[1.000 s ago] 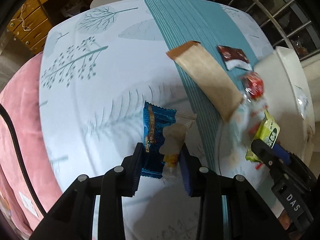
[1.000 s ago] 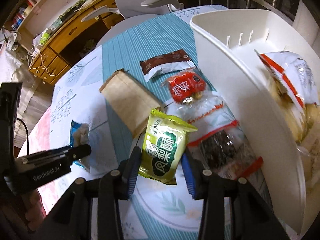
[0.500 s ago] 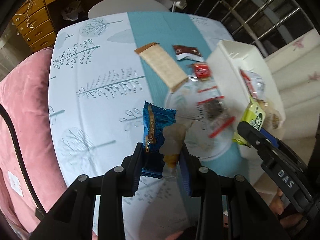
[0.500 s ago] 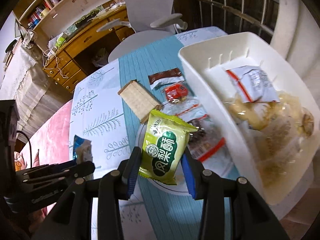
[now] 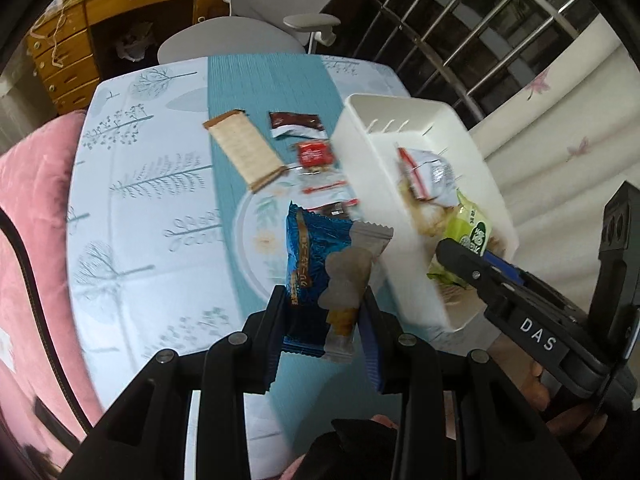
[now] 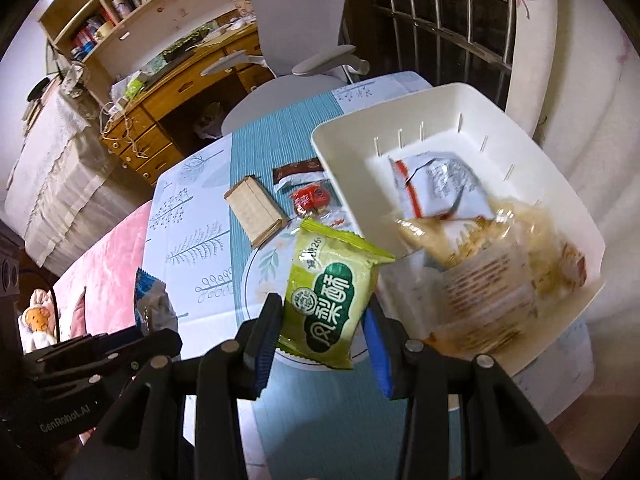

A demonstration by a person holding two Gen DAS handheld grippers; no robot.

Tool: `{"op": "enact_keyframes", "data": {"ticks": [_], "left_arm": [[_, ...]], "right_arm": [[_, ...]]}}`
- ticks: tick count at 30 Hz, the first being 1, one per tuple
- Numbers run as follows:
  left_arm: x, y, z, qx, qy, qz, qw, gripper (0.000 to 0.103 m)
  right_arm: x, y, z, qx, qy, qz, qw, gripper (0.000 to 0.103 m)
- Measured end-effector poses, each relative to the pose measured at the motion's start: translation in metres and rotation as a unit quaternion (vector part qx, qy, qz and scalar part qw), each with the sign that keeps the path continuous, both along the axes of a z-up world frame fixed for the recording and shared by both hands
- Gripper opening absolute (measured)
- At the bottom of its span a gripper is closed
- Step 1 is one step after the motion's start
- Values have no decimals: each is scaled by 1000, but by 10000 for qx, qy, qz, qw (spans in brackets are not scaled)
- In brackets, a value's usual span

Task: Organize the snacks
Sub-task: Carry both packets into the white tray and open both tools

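Observation:
My left gripper (image 5: 322,312) is shut on a blue snack packet (image 5: 308,256) together with a clear-wrapped biscuit (image 5: 348,276), held high above the table. My right gripper (image 6: 324,320) is shut on a green snack packet (image 6: 332,296), hanging by the near-left wall of the white bin (image 6: 576,196). In the left wrist view the same green snack packet (image 5: 470,232) and the right gripper (image 5: 472,266) hang over the white bin (image 5: 360,152). The bin holds a white-and-red bag (image 6: 436,184) and clear bags of pale snacks (image 6: 500,240).
On the teal runner (image 5: 256,80) lie a tan cracker pack (image 5: 244,148), a dark brown packet (image 5: 296,124), a red packet (image 5: 316,152) and a clear bag with red trim (image 5: 328,190). A grey chair (image 6: 304,20) and a wooden desk (image 6: 160,96) stand beyond the table. A pink cushion (image 5: 28,208) lies at left.
Both grippers rose well above the table with their packets, so the table looks smaller. The view swung toward the white bin, and the green packet now hangs beside and over it.

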State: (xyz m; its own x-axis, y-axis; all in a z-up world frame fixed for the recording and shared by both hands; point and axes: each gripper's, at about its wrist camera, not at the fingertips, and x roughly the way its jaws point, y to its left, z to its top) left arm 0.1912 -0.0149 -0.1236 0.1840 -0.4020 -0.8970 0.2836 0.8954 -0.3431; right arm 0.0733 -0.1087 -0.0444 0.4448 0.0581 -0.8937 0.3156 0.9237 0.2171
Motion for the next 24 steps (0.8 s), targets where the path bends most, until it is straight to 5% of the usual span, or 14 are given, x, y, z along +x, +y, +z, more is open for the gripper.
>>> {"op": "enact_keyframes", "data": {"ticks": [12, 24], "left_arm": [[-35, -87, 20, -219, -233, 414, 9986, 33], [-41, -176, 28, -517, -551, 333, 9966, 33]], "right_arm": [[-31, -85, 33, -59, -241, 641, 9976, 41], [-44, -162, 46, -331, -365, 841, 9952, 41]]}}
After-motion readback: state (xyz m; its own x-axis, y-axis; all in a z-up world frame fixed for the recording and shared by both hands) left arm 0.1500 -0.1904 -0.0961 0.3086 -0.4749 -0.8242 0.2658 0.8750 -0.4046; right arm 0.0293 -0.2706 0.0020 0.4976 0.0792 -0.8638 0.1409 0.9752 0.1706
